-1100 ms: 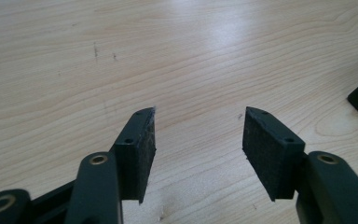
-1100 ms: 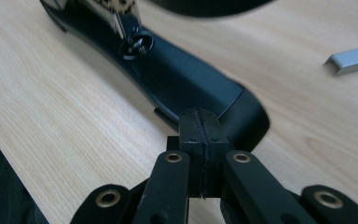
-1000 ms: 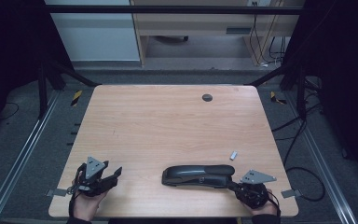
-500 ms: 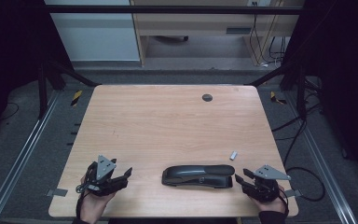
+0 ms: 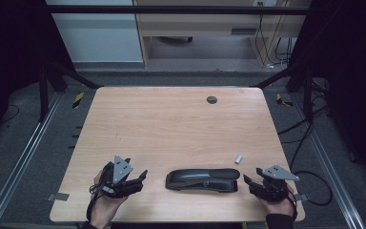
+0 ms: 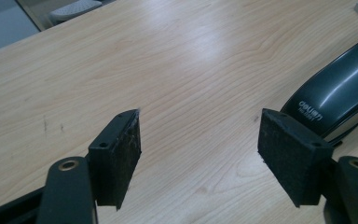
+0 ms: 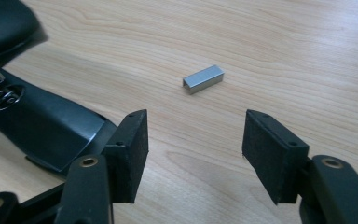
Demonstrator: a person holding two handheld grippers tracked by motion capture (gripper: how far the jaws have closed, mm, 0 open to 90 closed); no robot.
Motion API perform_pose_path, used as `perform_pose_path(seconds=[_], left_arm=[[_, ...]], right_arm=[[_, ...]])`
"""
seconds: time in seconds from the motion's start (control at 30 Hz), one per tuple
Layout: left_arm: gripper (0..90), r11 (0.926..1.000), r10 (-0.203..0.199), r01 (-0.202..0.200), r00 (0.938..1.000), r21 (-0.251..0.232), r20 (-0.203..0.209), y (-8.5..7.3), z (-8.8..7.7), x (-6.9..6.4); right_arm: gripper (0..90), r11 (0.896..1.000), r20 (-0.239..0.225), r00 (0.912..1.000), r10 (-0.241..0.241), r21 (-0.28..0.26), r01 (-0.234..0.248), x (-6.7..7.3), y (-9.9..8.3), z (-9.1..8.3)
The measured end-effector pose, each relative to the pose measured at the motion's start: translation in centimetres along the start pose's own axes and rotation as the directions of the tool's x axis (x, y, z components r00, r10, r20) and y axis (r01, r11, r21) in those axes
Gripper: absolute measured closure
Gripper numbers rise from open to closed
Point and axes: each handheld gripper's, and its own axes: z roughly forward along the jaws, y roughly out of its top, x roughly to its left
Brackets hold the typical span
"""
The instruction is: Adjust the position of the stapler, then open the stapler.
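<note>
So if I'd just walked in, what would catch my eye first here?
Probably the black stapler lying near the front edge of the wooden table, between the two hand-held grippers. The left gripper and right gripper flank it with jaws open, holding nothing. A small silver block of staples lies just beyond the stapler's right end.

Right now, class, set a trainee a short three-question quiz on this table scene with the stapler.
1. True or false: the right tool grips the stapler.
2. What small metal thing lies ahead of the right tool? A) a coin B) a staple strip C) a key
3. Which colour is the stapler?

Key: 1 false, its jaws have just been opening, nothing between them; 2 B; 3 black.
</note>
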Motion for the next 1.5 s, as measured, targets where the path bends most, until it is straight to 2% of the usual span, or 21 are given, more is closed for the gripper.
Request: perform_pose_path(seconds=[0.07, 0.3, 0.73, 0.87, 0.97, 1.03, 1.23, 1.3, 1.5], left_arm=[[28.7, 0.9999, 0.013, -0.013, 0.9999, 0.003, 0.006, 0.4, 0.0, -0.4], [28.0, 0.9983, 0.058, -0.058, 0.9981, 0.004, 0.023, 1.5, 0.3, -2.0], [28.1, 0.9946, 0.104, -0.103, 0.9919, -0.008, 0.074, 4.0, 0.9, -4.6], [28.2, 0.9892, 0.146, -0.146, 0.9863, -0.013, 0.076, 5.1, 1.0, -5.7], [28.3, 0.9879, 0.155, -0.154, 0.9842, -0.019, 0.086, 5.8, 1.2, -6.3], [28.3, 0.9844, 0.176, -0.174, 0.9804, -0.024, 0.089, 6.3, 1.2, -6.9], [28.3, 0.9767, 0.214, -0.212, 0.9722, -0.032, 0.095, 7.1, 1.5, -8.2], [28.1, 0.9727, 0.232, -0.231, 0.9677, -0.026, 0.098, 7.3, 1.5, -8.6], [28.1, 0.9666, 0.256, -0.255, 0.9608, -0.023, 0.105, 7.7, 1.6, -9.3]], right_arm=[[39.9, 1.0, 0.006, 1.0, 0.008, 0.001, -0.008, -0.1, 0.0, 0.0], [38.7, 1.0, 0.027, 0.9995, -0.015, 0.001, 0.015, -0.3, 0.2, 0.2], [38.2, 1.0, 0.042, 0.9991, -0.012, -0.017, 0.013, -1.0, 0.1, 0.1], [38.0, 1.0, 0.04, 0.9992, -0.008, -0.013, 0.008, -0.9, 0.1, 0.1], [37.5, 1.0, 0.047, 0.9988, -0.013, -0.017, 0.014, -1.0, 0.1, 0.0], [37.1, 1.0, 0.049, 0.9987, -0.017, -0.013, 0.018, -1.0, 0.0, 0.1], [35.9, 1.0, 0.051, 0.9985, -0.019, -0.024, 0.021, -1.1, 0.0, -0.1], [35.8, 1.0, 0.049, 0.9986, -0.019, -0.022, 0.02, -1.1, 0.0, -0.1], [36.2, 0.999, 0.046, 0.9987, -0.024, -0.022, 0.025, -1.0, 0.1, -0.1]])
